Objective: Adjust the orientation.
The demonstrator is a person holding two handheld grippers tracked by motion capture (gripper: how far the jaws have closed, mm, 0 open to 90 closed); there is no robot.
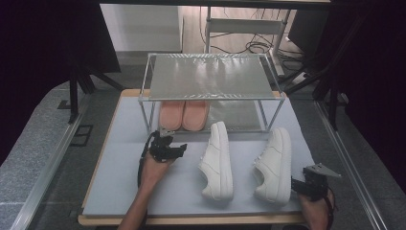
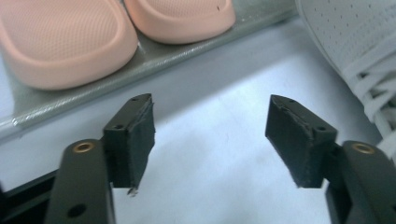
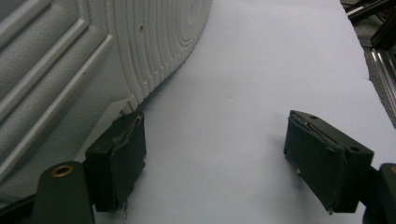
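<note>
So your left gripper (image 2: 210, 140) is released, bare mat (image 2: 210, 93) between its jaws.
2 pink slippers (image 2: 60, 42) ahead point away, lengthwise into the rack (image 1: 210, 76); right gripper (image 3: 212, 163) gapes beside a white sneaker (image 3: 70, 70).

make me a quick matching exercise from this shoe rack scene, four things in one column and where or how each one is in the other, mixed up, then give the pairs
Things
1. pink slippers
2. left white sneaker
3. right white sneaker
4. left gripper

Places or states
A. jaws open with nothing between them, just in front of the slippers
B. on the grey mat beside the right gripper
C. on the rack's lower shelf
D. on the grey mat, toe near the rack's front edge

Pairs: 1-C, 2-D, 3-B, 4-A
</note>
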